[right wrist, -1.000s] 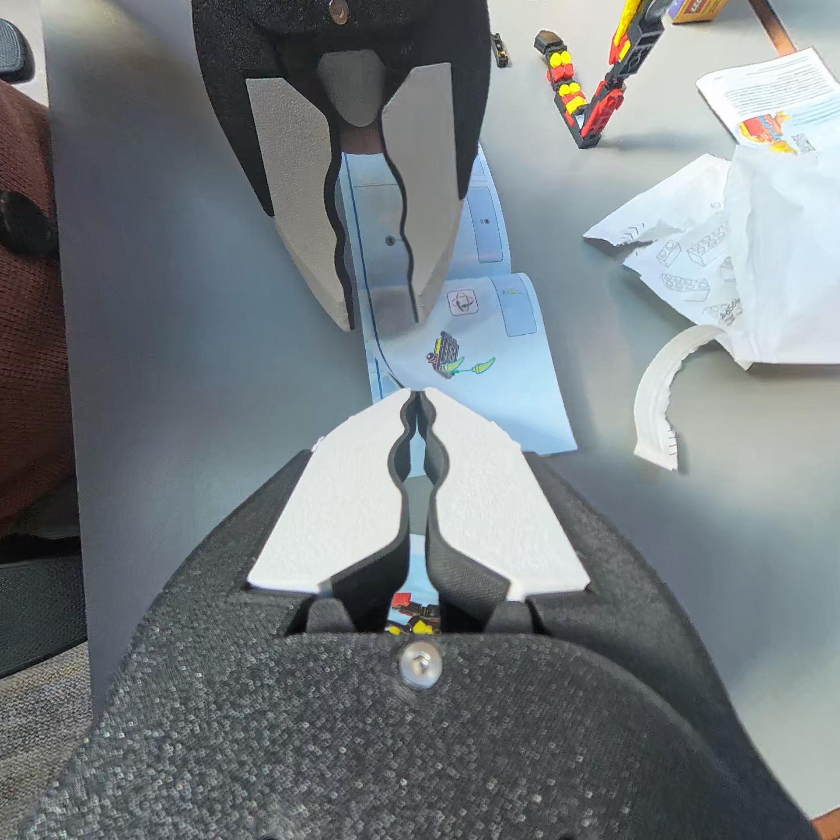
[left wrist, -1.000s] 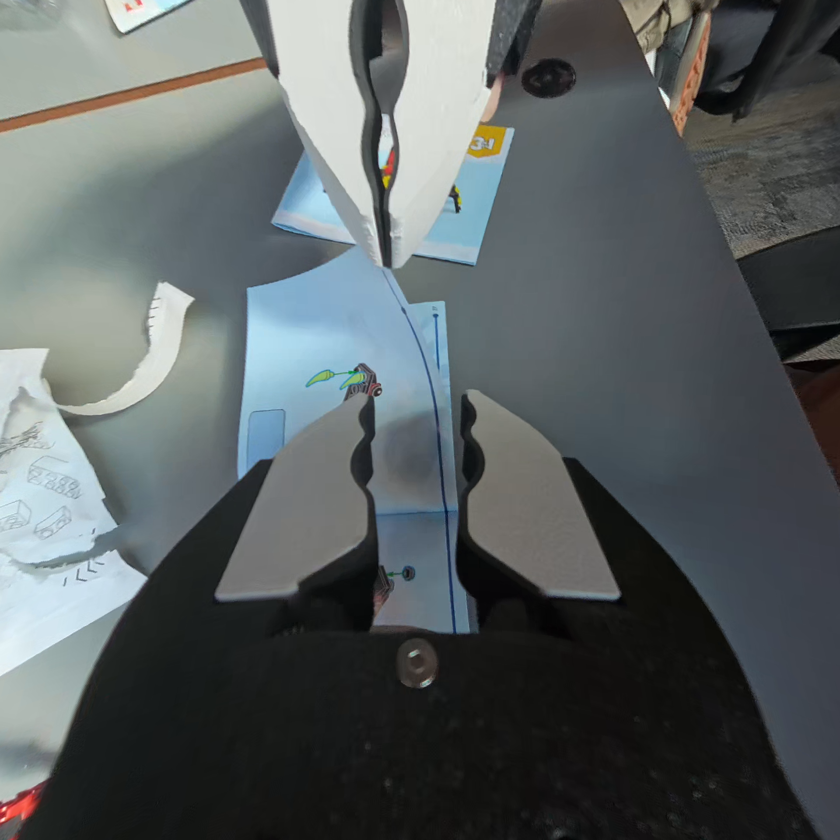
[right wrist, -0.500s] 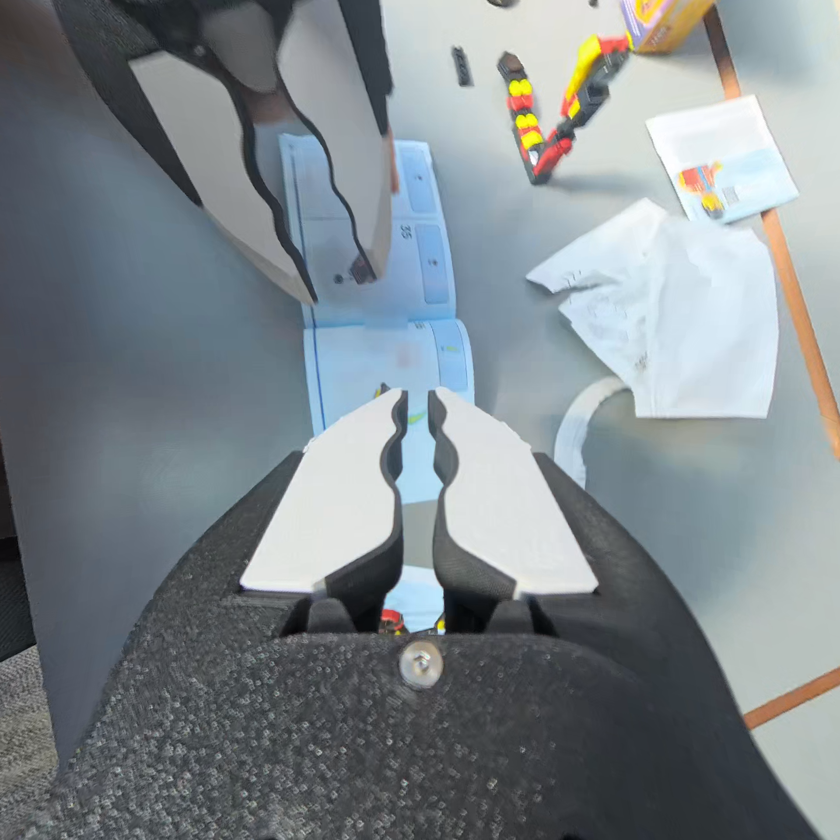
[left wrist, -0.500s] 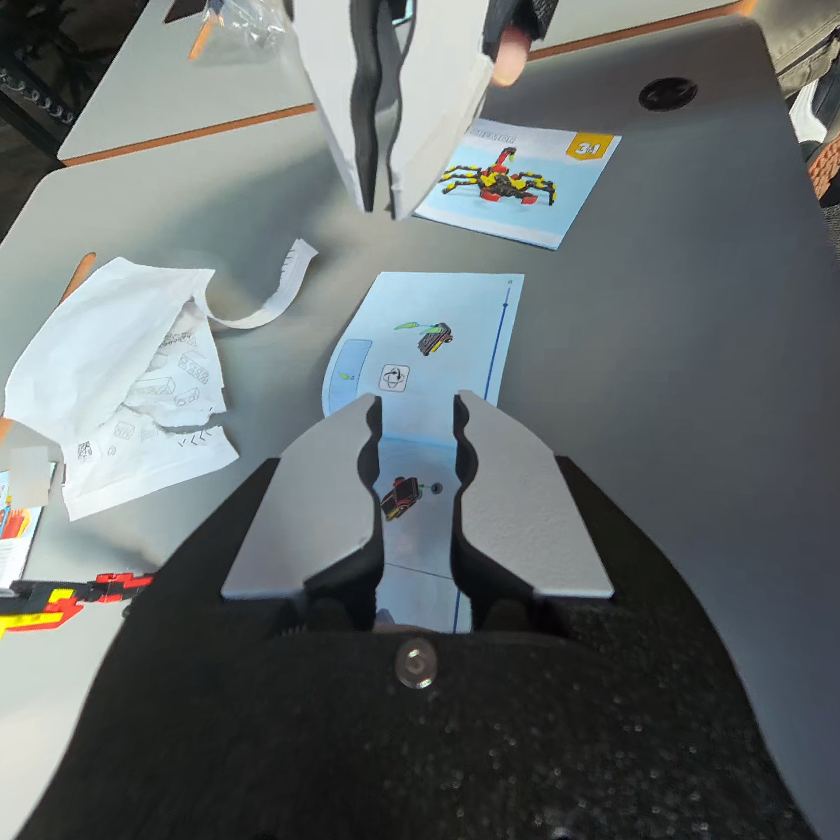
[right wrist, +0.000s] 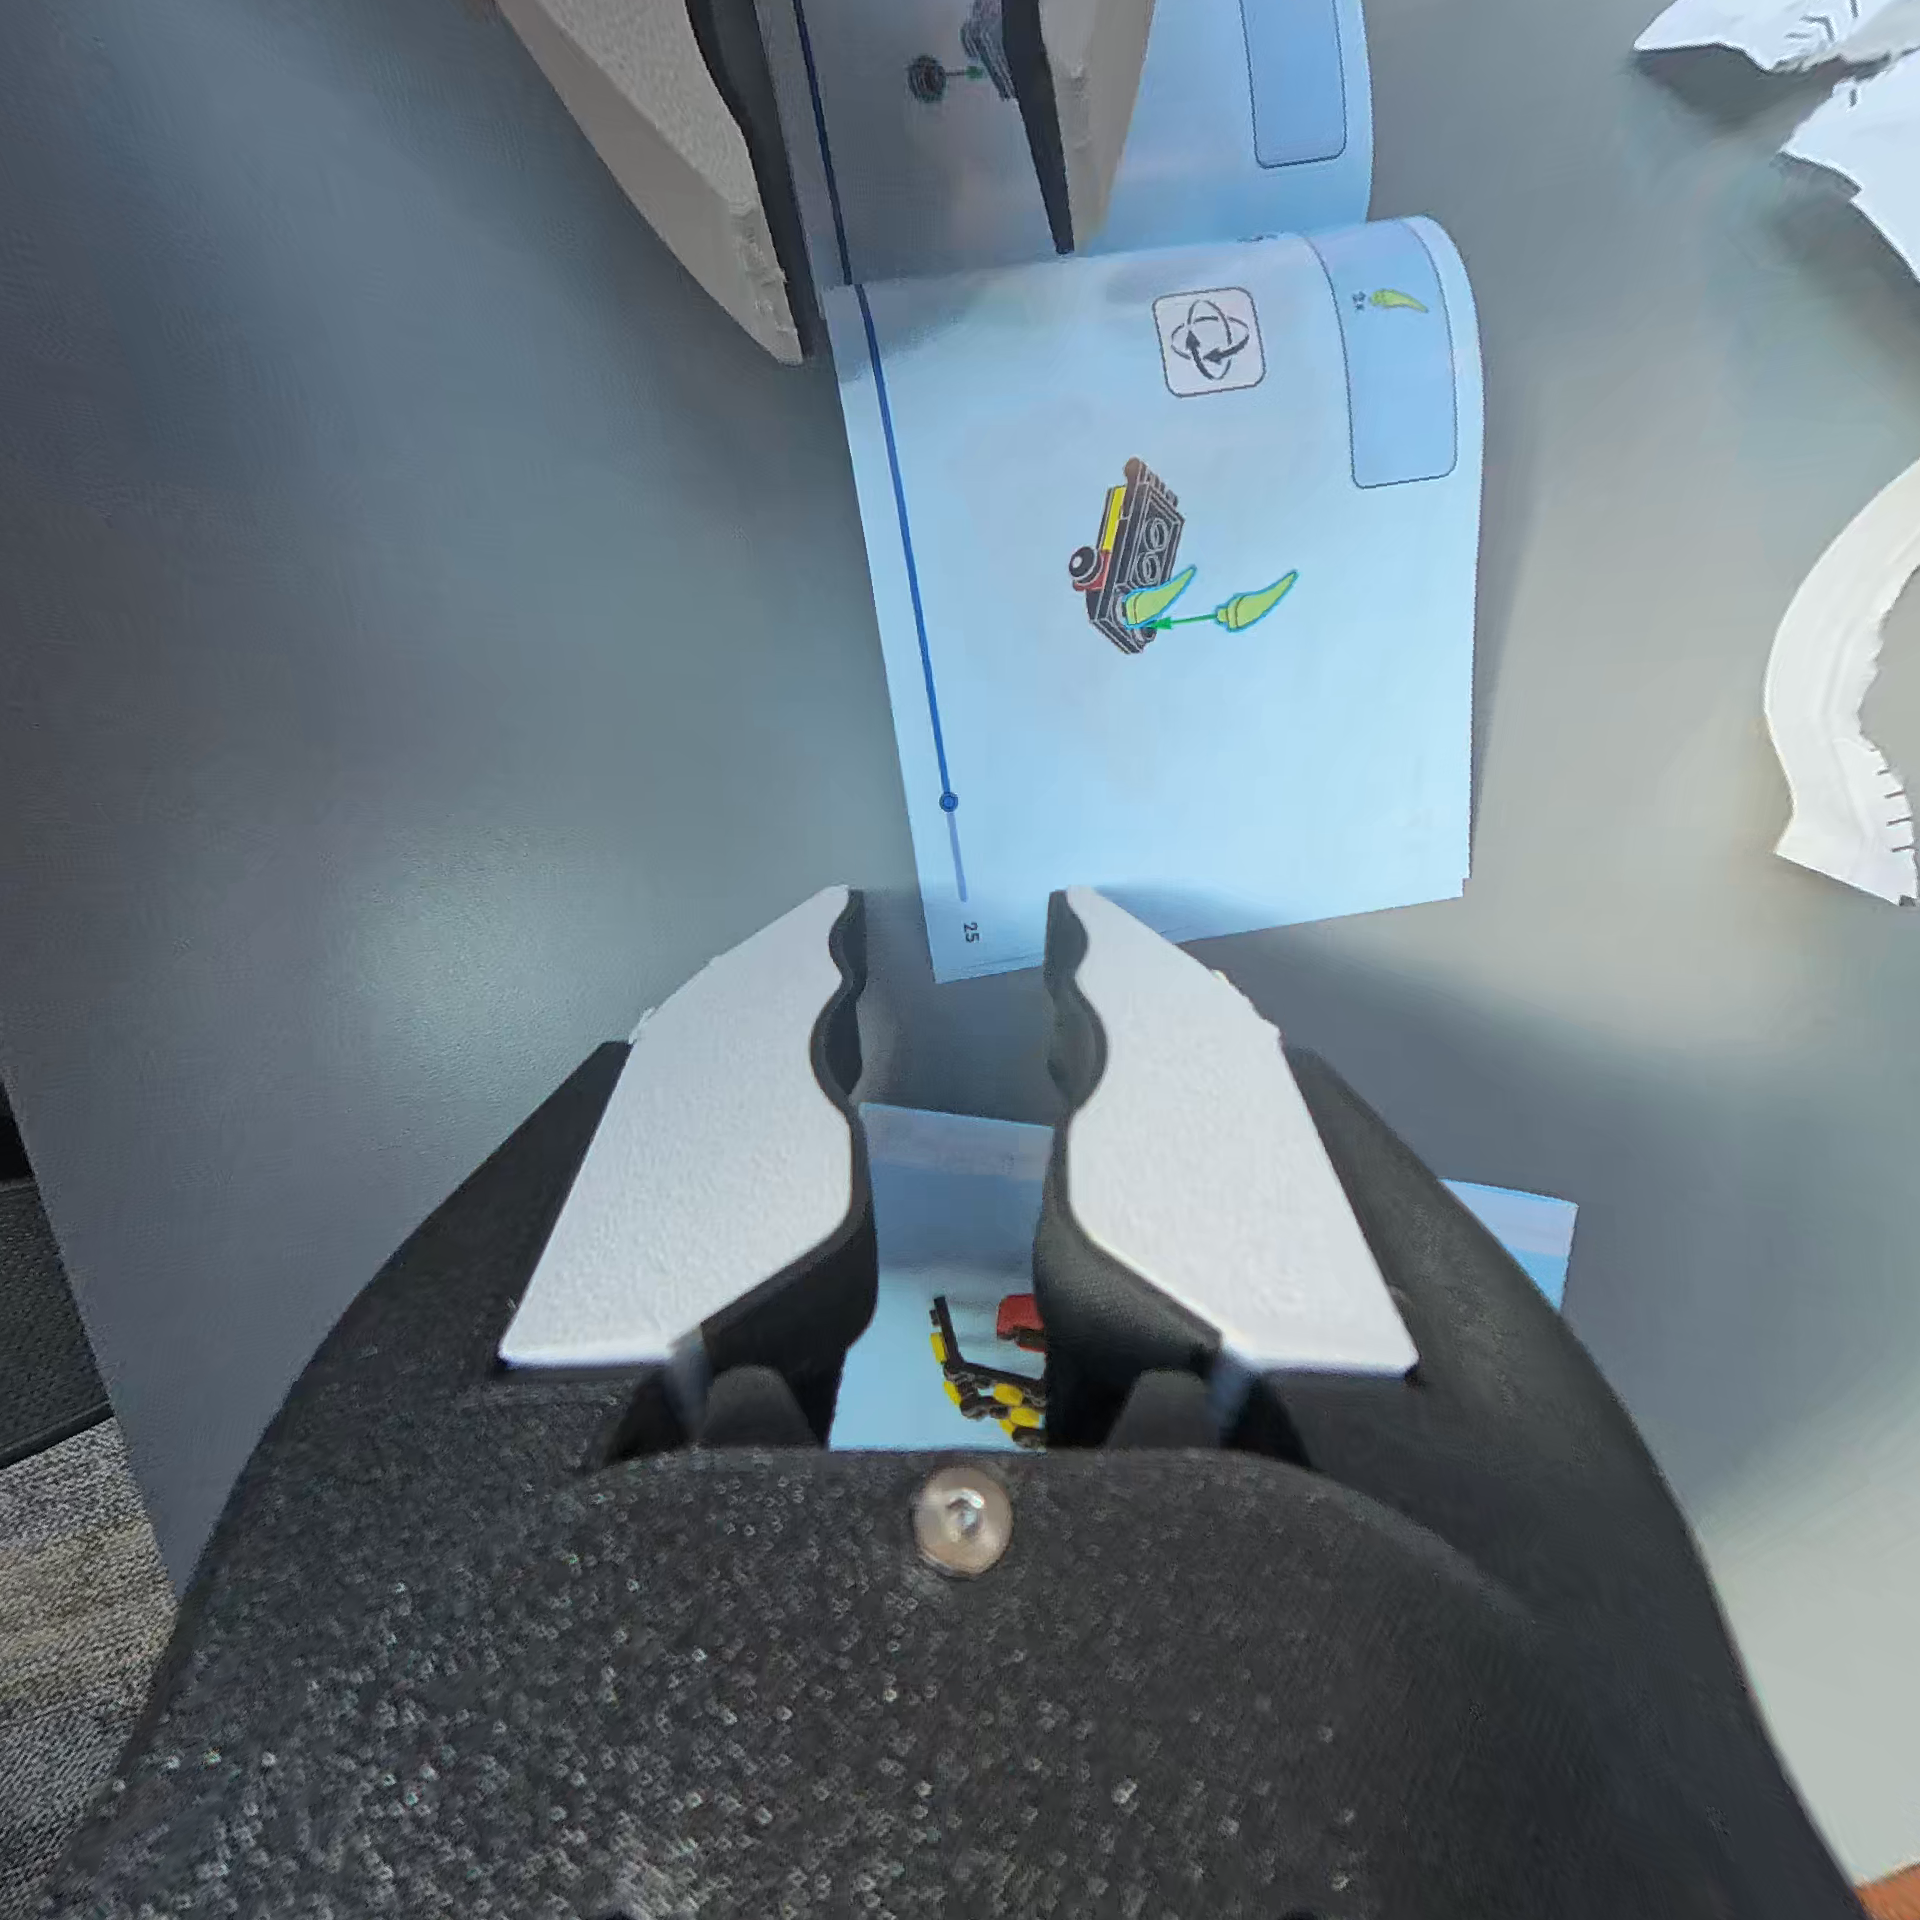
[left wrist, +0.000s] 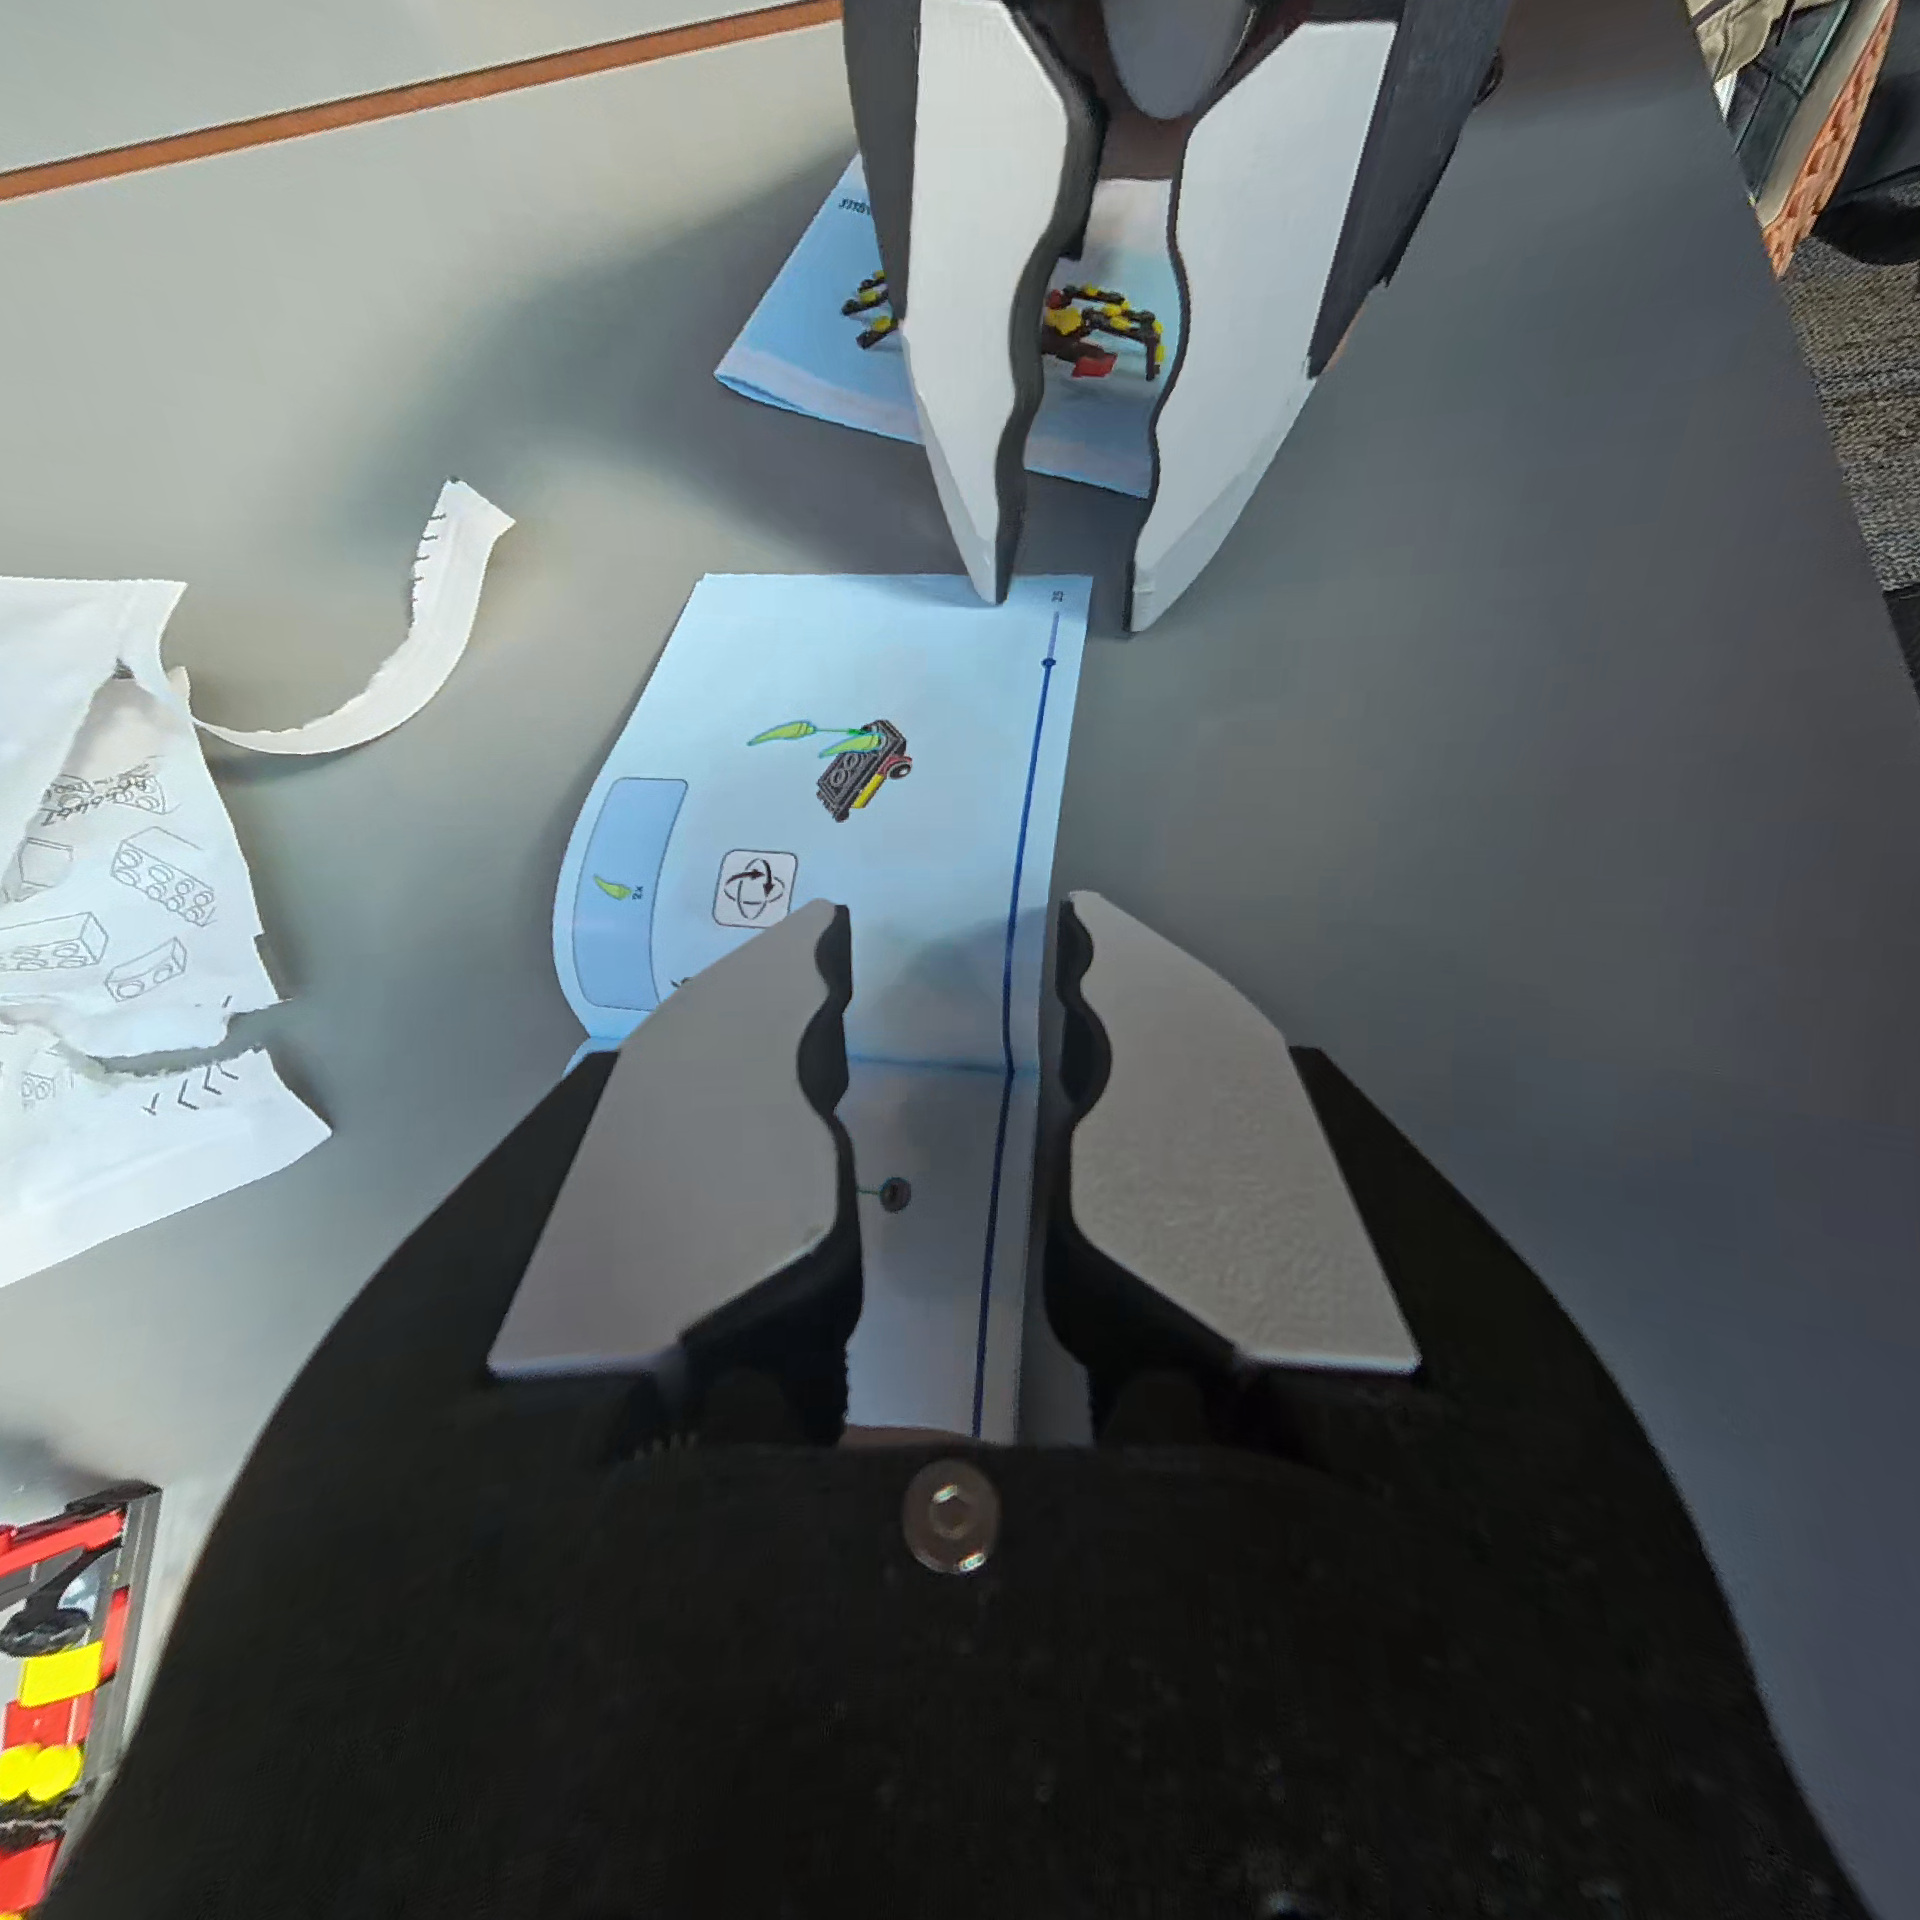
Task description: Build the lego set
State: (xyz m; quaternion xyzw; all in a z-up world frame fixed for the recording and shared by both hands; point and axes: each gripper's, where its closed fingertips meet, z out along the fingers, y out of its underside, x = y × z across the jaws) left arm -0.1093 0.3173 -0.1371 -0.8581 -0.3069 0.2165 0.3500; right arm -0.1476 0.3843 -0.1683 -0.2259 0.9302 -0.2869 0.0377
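An open blue instruction booklet [left wrist: 883,748] lies flat on the grey table [left wrist: 1455,831]. It also shows in the right wrist view [right wrist: 1174,675]. My left gripper [left wrist: 956,909] is open and empty, low over the booklet's fold, with one finger on each side of the blue line. My right gripper [right wrist: 954,904] is open and empty, with its tips at the page's outer edge. It faces the left one in the left wrist view [left wrist: 1070,613]. A partly built red, yellow and black lego piece [left wrist: 52,1683] lies at the lower left.
A second booklet with a scorpion picture [left wrist: 821,343] lies under the right gripper [right wrist: 935,1247]. A torn white paper bag [left wrist: 104,935] and a curled paper strip [left wrist: 364,707] lie to the left. The table's edge runs along the right [left wrist: 1849,520].
My right gripper was shut on the page's edge and holding it up. It has opened, and the page now lies flat. Both grippers rose, then came back down. The left stayed open.
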